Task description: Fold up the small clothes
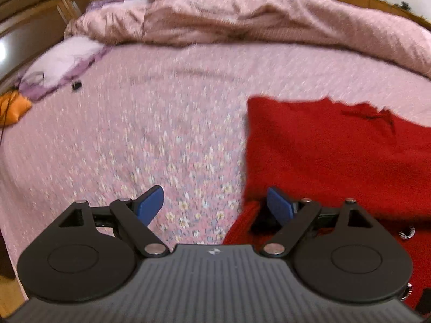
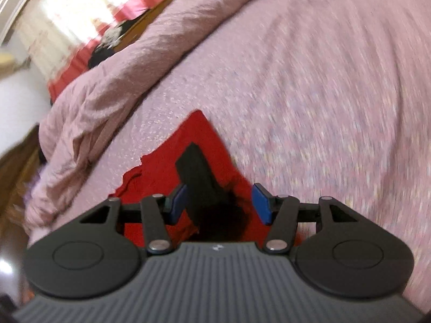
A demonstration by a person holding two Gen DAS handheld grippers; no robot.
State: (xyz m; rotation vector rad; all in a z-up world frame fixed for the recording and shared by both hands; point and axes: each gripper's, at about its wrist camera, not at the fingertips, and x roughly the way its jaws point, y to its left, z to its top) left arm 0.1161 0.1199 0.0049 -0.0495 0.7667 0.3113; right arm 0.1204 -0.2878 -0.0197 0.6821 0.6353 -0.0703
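A red knitted garment (image 1: 336,156) lies flat on the pink floral bedspread (image 1: 161,134), at the right of the left wrist view. My left gripper (image 1: 215,204) is open, low over the garment's left edge; its right finger (image 1: 280,204) is over the red fabric, its left finger (image 1: 150,202) over the bedspread. In the right wrist view the garment (image 2: 172,161) lies below my right gripper (image 2: 219,206), which is open with nothing between its blue pads. A dark shape, possibly the other gripper (image 2: 204,185), lies over the garment between the fingers.
A crumpled pink quilt (image 1: 242,18) is heaped along the far side of the bed. A lilac cloth (image 1: 59,64) and an orange item (image 1: 13,105) lie at the far left. A wooden headboard (image 1: 35,2) and a window with red curtains (image 2: 89,10) are behind.
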